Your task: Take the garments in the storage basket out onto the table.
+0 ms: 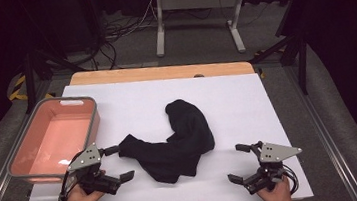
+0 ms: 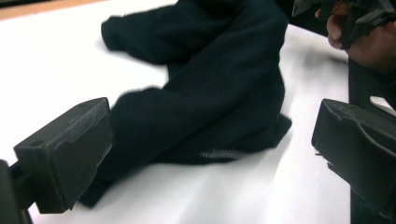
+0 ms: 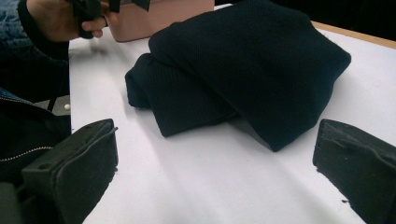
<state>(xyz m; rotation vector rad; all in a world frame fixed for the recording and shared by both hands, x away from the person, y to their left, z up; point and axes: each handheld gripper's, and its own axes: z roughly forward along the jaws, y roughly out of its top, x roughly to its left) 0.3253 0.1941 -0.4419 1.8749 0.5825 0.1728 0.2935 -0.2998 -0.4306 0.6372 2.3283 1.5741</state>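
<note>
The black garment [image 1: 175,141] lies crumpled at the middle of the white table [image 1: 247,103], just right of the pink bin [image 1: 49,136]. Both the left gripper [image 1: 116,163] and the right gripper [image 1: 241,163] are spread wide, holding nothing. The left should pinch the near sleeve end low, where the soft ribbed knit bunches thickest; it probably touches already.

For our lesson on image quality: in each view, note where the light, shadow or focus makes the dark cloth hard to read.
High view: the black cloth is a flat dark shape with no folds legible, and the surroundings beyond the white table are dim. Left gripper view: the near tongs look soft, and the cloth's far end is slightly blurred. Right gripper view: the weave shows, with a soft shadow beneath.
</note>
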